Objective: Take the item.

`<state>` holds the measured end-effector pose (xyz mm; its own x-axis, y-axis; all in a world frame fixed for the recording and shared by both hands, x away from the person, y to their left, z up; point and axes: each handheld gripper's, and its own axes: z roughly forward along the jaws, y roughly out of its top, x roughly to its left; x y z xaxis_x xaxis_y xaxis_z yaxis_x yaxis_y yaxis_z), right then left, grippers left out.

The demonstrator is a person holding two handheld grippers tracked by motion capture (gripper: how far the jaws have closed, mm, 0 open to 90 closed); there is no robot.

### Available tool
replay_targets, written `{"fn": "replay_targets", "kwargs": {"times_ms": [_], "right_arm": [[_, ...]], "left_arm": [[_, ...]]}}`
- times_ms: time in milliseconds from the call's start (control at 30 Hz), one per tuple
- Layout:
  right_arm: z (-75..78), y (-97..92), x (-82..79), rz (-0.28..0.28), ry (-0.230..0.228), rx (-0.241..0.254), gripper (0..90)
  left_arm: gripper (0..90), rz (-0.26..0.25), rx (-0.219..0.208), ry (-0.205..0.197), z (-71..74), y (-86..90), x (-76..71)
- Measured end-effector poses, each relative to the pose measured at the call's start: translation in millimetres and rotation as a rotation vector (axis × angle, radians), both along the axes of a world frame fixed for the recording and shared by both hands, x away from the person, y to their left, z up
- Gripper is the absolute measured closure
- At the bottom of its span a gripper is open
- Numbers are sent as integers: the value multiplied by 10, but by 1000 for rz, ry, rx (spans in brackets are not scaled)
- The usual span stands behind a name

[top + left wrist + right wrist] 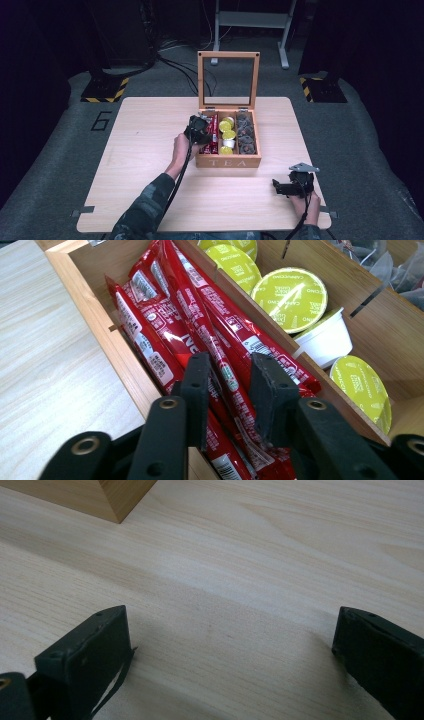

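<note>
At the left we see the person's left forearm, in a camouflage sleeve, reaching forward over the pale wooden table (150, 145), with the left gripper (201, 134) tipped down into the left compartment of the open wooden tea box (228, 162). In the left gripper view its two black jaws stand narrowly apart over the bundle of red foil stick sachets (200, 325), one sachet running between the pads; we cannot tell whether the pads press on it. The sachets are long, glossy and red with white print, lying side by side along the compartment and slanting toward its far end. Their near ends are hidden behind the jaws, and the print is too small to read.

In the middle compartment lie the round white capsules with yellow-green lids (290, 297), one of them on its side. The right compartment holds dark items that we cannot make out.

At the right, the right gripper (290, 188) rests low near the table's front edge, well apart from the box, its jaws spread wide over bare wood.
</note>
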<state>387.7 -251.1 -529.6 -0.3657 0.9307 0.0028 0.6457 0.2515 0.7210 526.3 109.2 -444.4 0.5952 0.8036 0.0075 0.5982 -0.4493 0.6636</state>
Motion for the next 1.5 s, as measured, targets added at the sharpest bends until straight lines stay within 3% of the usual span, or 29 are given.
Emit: {"fn": "replay_targets", "kwargs": {"times_ms": [300, 467, 733, 1500], "right_arm": [[0, 0, 0, 0, 0, 0, 15], [0, 0, 0, 0, 0, 0, 15], [0, 0, 0, 1, 0, 0, 15], [0, 0, 0, 0, 0, 0, 15]], "left_arm": [[798, 30, -20, 18, 11, -3, 5], [833, 40, -27, 6, 26, -16, 2], [845, 22, -54, -6, 77, 17, -15], [856, 4, -121, -97, 303, 164, -148]]}}
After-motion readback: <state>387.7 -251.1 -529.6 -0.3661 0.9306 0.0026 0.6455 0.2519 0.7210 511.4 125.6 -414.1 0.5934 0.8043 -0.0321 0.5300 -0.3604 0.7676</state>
